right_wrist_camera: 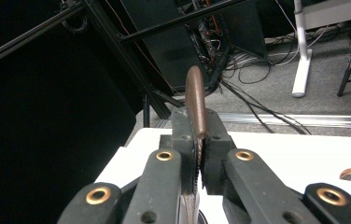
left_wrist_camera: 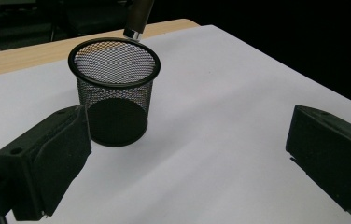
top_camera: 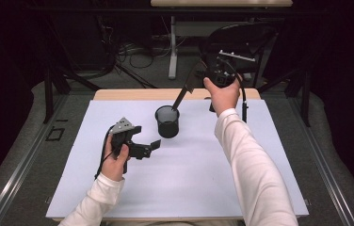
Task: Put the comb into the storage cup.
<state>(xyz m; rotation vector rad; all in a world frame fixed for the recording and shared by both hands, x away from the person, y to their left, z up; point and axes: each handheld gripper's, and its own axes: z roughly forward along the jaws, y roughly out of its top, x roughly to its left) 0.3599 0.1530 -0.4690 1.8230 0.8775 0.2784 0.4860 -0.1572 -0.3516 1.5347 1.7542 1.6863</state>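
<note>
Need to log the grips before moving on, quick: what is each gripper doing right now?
Left gripper: open, holding nothing, beside the mesh cup.
Right gripper: shut on a brown-handled tool angled toward the cup.

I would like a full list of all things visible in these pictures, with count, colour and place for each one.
mesh cup: 1, black, upright near the middle of the white table top
knife: 1, brown handle, blade tip at the cup's rim, held slanting
table top: 1, white, with a wood edge at the far side
chair: 1, black, on the floor behind the table
left gripper: 1, black, open, near the cup
right gripper: 1, black, shut on the knife handle
sleeves: 2, white
</note>
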